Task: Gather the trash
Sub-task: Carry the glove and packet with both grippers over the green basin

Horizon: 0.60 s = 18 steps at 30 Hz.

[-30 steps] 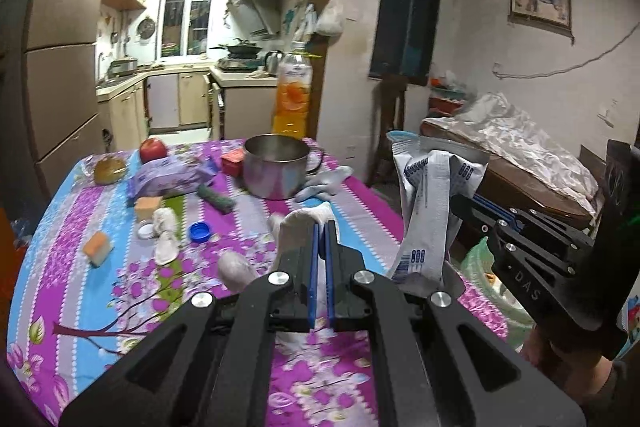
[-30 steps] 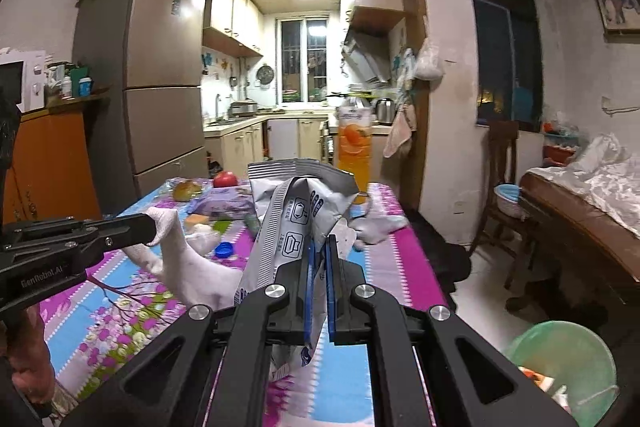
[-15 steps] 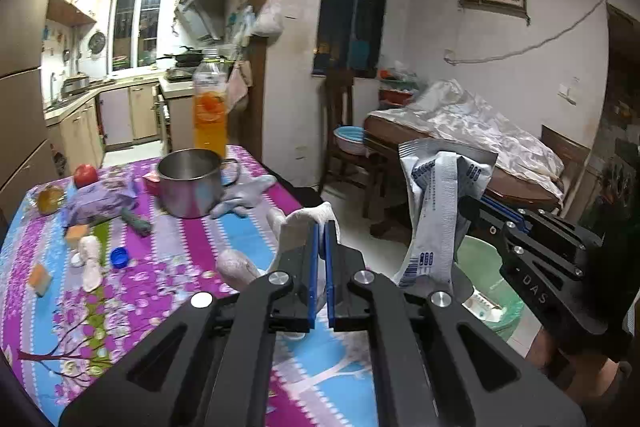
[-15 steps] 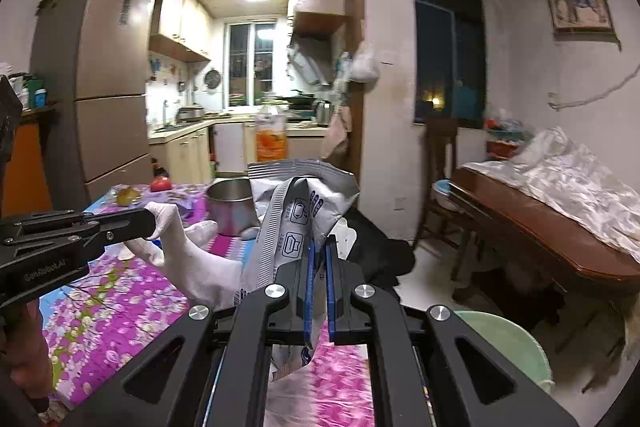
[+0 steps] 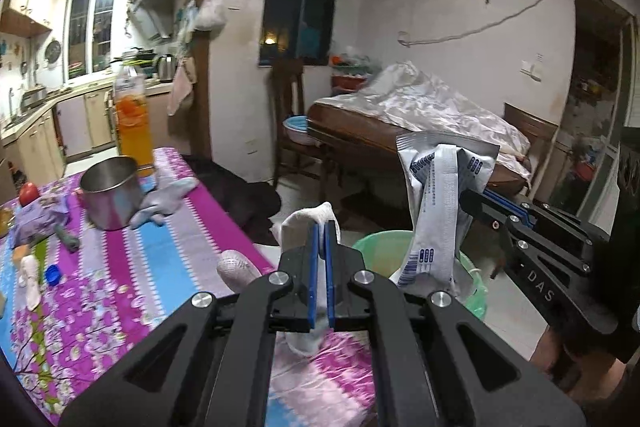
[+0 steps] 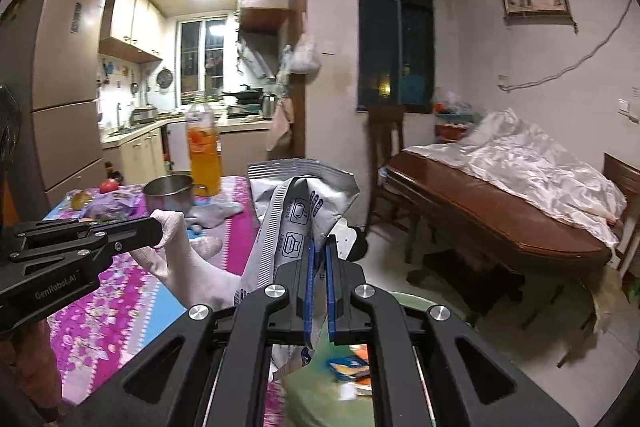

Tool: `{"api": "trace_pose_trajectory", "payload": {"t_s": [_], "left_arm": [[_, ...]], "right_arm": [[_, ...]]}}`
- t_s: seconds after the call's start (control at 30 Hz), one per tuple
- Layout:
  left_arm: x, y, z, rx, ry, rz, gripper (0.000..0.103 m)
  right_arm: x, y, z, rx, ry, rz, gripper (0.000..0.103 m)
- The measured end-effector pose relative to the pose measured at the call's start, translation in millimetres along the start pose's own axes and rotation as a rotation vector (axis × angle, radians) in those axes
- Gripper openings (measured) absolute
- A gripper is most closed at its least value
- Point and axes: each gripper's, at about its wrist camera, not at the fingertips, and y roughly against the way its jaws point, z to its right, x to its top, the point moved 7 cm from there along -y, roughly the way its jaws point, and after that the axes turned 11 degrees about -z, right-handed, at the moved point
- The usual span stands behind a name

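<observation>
My left gripper is shut on a white sock that droops over its fingers above the table's right edge. The same sock shows in the right wrist view, hanging from the left gripper. My right gripper is shut on a crumpled silver-white wrapper. In the left wrist view that wrapper hangs from the right gripper over a green bin on the floor. The green bin lies right under the right gripper, with scraps inside.
The purple floral tablecloth carries a steel pot, an orange juice bottle, a grey sock, a blue cap and an apple. A wooden table under a white sheet and a chair stand beyond.
Both grippers have swung right, from over the table to its right edge, each still holding its item. The green bin has come into view below them.
</observation>
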Motion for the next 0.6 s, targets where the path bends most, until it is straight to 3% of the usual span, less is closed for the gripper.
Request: {"api": "trace_pose_trajectory", "payload": {"t_s": [0.33,0.6], "left_arm": [[17.9,-33.1,60.9,-0.098,-0.065,-0.009,0.002],[14.1,-64.2,87.0,-0.127,-0.089,-0.064,0.002]], "right_arm": [[-2.7,-0.3,72.1,-0.103,-0.017,-0.054,0.006],[-20.0,-43.2,122.0,-0.076,-0.051,-0.229,0.006]]}}
